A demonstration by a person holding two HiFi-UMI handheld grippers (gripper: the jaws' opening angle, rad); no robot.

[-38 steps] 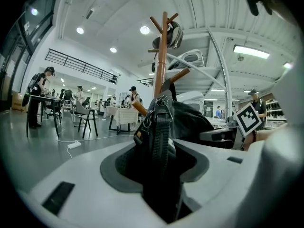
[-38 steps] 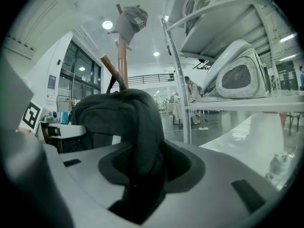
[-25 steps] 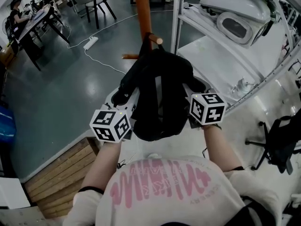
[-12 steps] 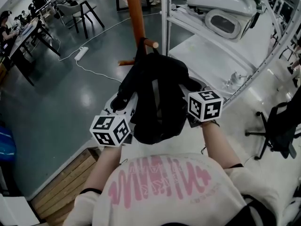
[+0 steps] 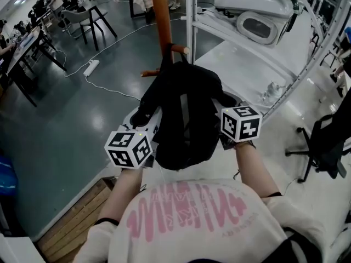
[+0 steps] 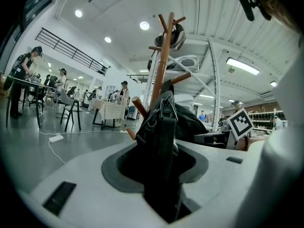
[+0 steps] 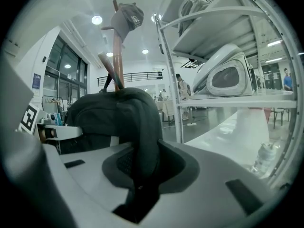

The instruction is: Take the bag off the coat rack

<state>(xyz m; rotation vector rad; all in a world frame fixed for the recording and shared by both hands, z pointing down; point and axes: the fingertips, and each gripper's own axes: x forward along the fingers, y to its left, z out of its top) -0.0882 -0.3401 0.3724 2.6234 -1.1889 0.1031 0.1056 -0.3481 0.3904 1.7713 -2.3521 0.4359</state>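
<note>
The bag (image 5: 184,114), a black backpack, hangs btw. the two hand-held grippers, its top just beside a peg (image 5: 180,49) of the coat rack (image 5: 159,15). The rack stands ahead of both grippers and rises above them.

The left hand-held gripper (image 6: 164,151) pinches a webbing strap on the bag's left side; the strap fills the gap btw. the jaws. The right hand-held gripper (image 7: 140,175) has a padded shoulder strap btw. its jaws. These jaws have just been closing, and the pads now sit on the strap.

In the right gripper view the thin carry loop (image 7: 109,82) goes up from the bag's top to the rack, so the bag is prob. not free yet, though the exact contact w/ the peg is too small to tell.

Progress, as a judgement: the grasp is done on both sides, i.e. the first part. Left to do: lift the bag so the loop clears the peg's tip, then carry it away from the rack.
</note>
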